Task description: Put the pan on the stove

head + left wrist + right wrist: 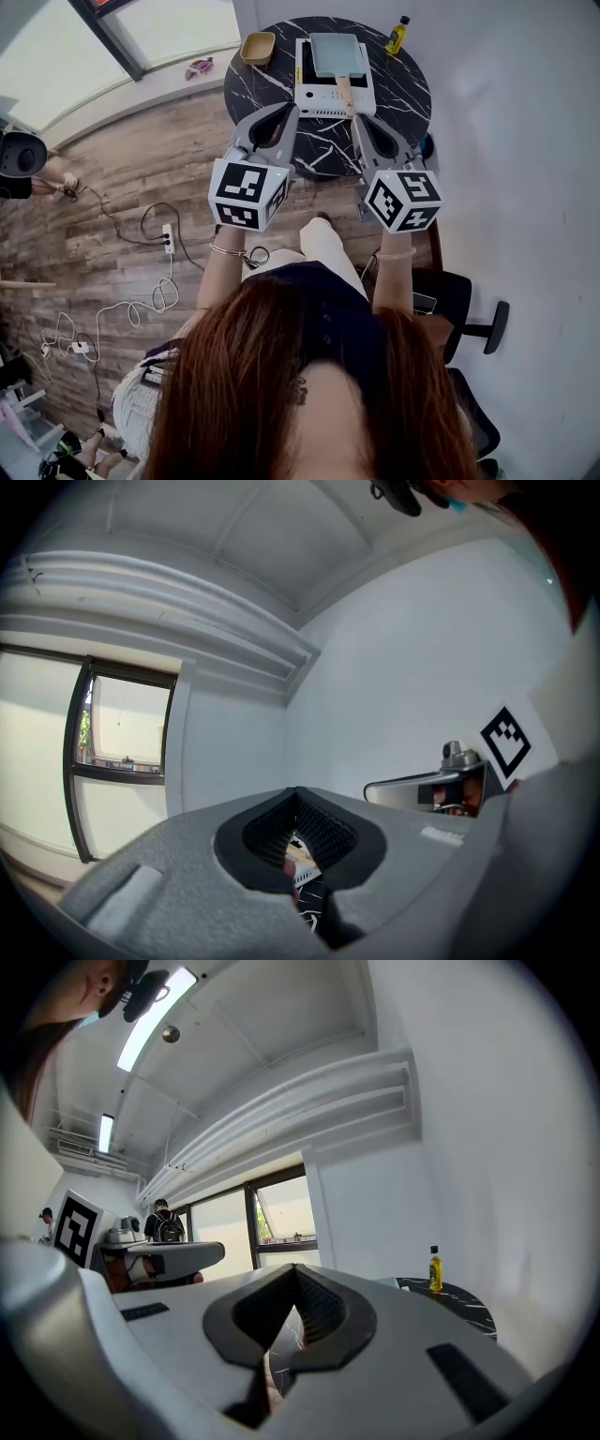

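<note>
Sitting squarely on the white stove, the pale blue rectangular pan looks already placed, its wooden handle pointing back toward the person, so the task appears done, with at most a withdrawal left. Both tools hover level above the near edge of the dark marble counter, apart from the pan. The left claw is closed with nothing in it; the right claw is likewise pressed together and empty.
</note>
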`<state>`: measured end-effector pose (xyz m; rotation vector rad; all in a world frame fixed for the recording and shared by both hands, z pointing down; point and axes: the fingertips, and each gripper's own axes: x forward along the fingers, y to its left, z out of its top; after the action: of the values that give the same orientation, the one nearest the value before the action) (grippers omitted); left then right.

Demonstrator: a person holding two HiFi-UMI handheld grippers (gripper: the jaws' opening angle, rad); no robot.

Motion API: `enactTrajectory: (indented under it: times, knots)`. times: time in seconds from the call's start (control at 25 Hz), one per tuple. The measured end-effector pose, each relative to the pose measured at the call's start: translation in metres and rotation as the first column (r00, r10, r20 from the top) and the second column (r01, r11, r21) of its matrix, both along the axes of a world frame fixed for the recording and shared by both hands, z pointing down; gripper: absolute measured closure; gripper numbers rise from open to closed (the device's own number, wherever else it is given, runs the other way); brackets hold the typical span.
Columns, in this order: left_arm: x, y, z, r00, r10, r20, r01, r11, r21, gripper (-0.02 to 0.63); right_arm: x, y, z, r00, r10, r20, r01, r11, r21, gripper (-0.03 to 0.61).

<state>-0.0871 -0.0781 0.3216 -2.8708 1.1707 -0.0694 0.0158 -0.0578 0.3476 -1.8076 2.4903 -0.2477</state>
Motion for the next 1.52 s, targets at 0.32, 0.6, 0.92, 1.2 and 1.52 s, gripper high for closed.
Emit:
enactTrajectory:
  times: [0.32, 0.6, 0.92, 1.2, 1.52]
  knots:
    - [-0.006, 0.016, -0.004, 1.000, -0.003, -0.006, 0.003, 1.000, 0.019, 0.603, -0.011, 0.021, -0.011, 1.000, 0.004, -0.031, -0.003, 0.999, 0.050, 0.569]
    - [-0.010, 0.024, -0.004, 1.000, -0.004, -0.008, 0.004, 1.000, 0.026, 0.603, -0.015, 0.034, -0.015, 0.999, 0.014, -0.039, -0.011, 0.997, 0.076, 0.569]
    - [-0.011, 0.031, -0.002, 1.000, -0.001, -0.016, 0.001, 1.000, 0.020, 0.603, -0.017, 0.043, -0.013, 0.999, 0.009, -0.045, -0.006, 0.998, 0.064, 0.569]
    - [-0.012, 0.029, 0.003, 1.000, 0.000, -0.020, 0.000, 1.000, 0.005, 0.603, -0.016, 0.042, -0.010, 0.998, 0.019, -0.054, -0.016, 0.999, 0.048, 0.569]
    - [-0.010, 0.025, 0.006, 1.000, 0.002, -0.021, -0.002, 1.000, -0.002, 0.603, -0.014, 0.036, -0.007, 0.997, 0.025, -0.071, -0.022, 0.999, 0.040, 0.569]
